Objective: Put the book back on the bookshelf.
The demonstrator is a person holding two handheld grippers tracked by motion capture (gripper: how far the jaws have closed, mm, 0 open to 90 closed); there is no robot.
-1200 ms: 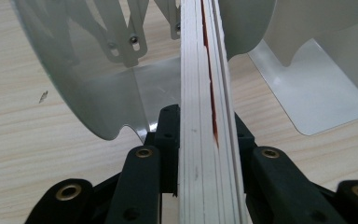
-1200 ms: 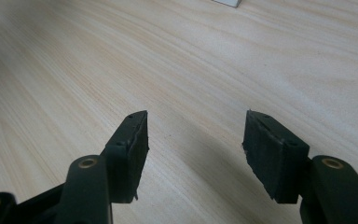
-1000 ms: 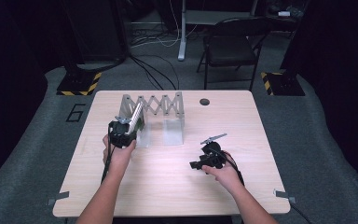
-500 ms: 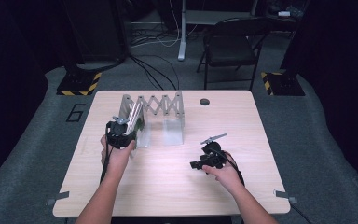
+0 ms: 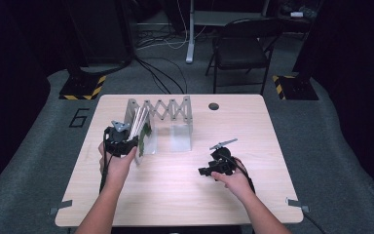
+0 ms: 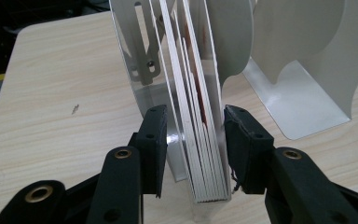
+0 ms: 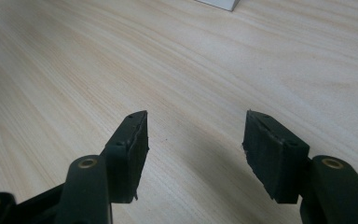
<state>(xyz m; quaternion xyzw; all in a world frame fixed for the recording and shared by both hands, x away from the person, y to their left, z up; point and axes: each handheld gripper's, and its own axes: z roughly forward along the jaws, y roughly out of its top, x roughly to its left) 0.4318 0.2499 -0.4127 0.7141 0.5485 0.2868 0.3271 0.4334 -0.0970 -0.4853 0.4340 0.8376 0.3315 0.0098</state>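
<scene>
Nearest, your right gripper [image 5: 213, 167] rests low and right of centre on the table [image 5: 185, 204], jaws spread over bare wood. Further up, left of centre, your left gripper [image 6: 192, 135] has its jaws wide either side of the thin books [image 6: 200, 154], which stand upright in the left slot of the metal rack [image 5: 161, 109].

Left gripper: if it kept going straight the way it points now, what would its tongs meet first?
The stack of thin books, already between the open left gripper jaws. Behind stands the metal rack; depth there is unclear.
</scene>
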